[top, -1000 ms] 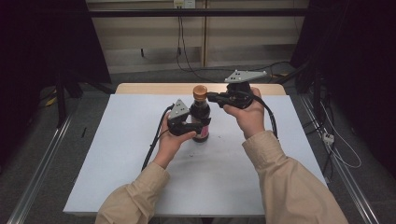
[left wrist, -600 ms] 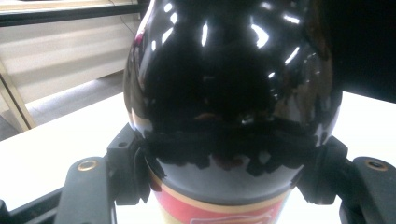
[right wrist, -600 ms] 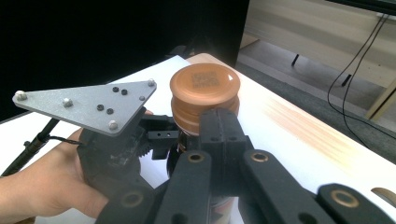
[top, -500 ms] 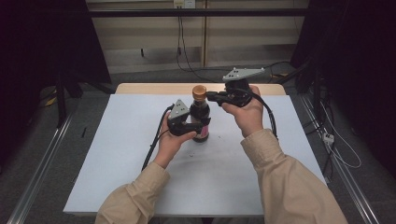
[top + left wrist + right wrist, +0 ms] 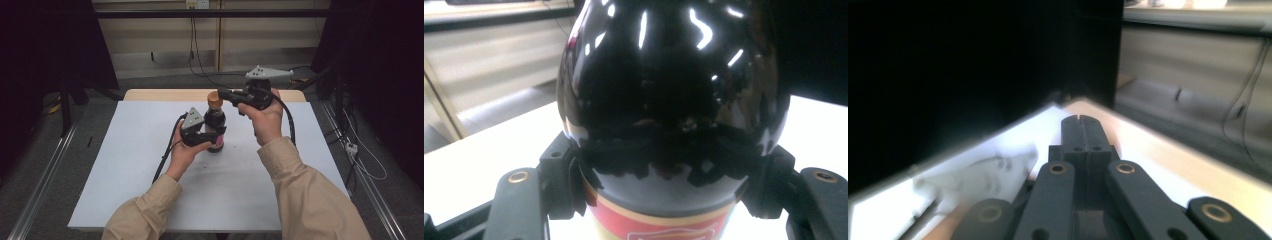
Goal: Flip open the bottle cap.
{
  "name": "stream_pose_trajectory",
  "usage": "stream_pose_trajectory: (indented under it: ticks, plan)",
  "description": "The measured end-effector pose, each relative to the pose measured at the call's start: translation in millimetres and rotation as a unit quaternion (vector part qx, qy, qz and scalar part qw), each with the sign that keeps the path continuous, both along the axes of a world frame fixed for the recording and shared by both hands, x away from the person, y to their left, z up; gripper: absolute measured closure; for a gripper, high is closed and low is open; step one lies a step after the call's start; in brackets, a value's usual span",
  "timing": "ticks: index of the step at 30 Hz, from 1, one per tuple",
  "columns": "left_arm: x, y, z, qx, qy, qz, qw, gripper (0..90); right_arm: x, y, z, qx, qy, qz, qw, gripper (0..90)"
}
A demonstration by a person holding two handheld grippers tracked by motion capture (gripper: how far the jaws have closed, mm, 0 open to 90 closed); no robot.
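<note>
Dark bottle [image 5: 669, 100] clamped between left gripper [image 5: 669, 200] jaws; right gripper [image 5: 1082, 132] jaws closed, empty, beside cap [image 5: 215, 98].

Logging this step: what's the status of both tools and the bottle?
Left tool shut on dark bottle, upright on table. Right tool shut, empty, beside the bottle's cap. Nothing in the way.

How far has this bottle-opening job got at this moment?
Done: the left claw is clamped around the dark bottle, which stands upright on the white table. In hand: the right claw, jaws pressed together with nothing between them, sits beside the brown cap. Left: the cap is still on, so gripping and removing it probably remains.
</note>
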State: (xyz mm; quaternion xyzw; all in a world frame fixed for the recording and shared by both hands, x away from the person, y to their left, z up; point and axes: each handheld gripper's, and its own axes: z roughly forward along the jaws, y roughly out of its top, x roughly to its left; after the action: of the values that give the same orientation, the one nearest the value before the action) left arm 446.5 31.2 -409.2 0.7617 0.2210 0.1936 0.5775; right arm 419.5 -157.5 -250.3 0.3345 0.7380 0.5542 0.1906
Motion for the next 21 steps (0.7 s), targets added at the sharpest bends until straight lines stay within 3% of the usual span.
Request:
stream_pose_trajectory:
  ticks: [1, 3, 7, 10, 13, 21]
  plan:
    - [-3.7, -5.0, 1.0, 0.010, -0.012, 0.004, 0.9999, 31.9, 0.0, 6.7, 8.4, -0.030, -0.006, -0.002, 0.9995, 90.0]
    - [-6.2, -8.9, 3.6, 0.025, -0.014, 0.007, 0.9996, 31.8, -1.5, 16.2, 20.2, -0.046, -0.004, 0.003, 0.9989, 90.0]
    - [1.2, 4.2, 2.4, 0.003, 0.018, 0.009, 0.9998, 31.7, -6.6, 12.0, 22.6, -0.067, -0.010, -0.003, 0.9977, 90.0]
    - [4.6, 8.6, 0.2, -0.015, 0.030, 0.011, 0.9994, 31.7, -7.1, 4.3, 12.7, -0.064, -0.002, -0.004, 0.9980, 90.0]
    - [3.3, 6.4, 0.8, -0.009, 0.023, 0.012, 0.9996, 31.6, -6.3, -1.8, 6.3, -0.061, 0.001, -0.007, 0.9981, 90.0]
    - [4.7, 8.0, 0.1, -0.015, 0.030, 0.009, 0.9994, 31.3, -9.5, -12.3, -4.2, -0.062, 0.008, -0.010, 0.9980, 90.0]
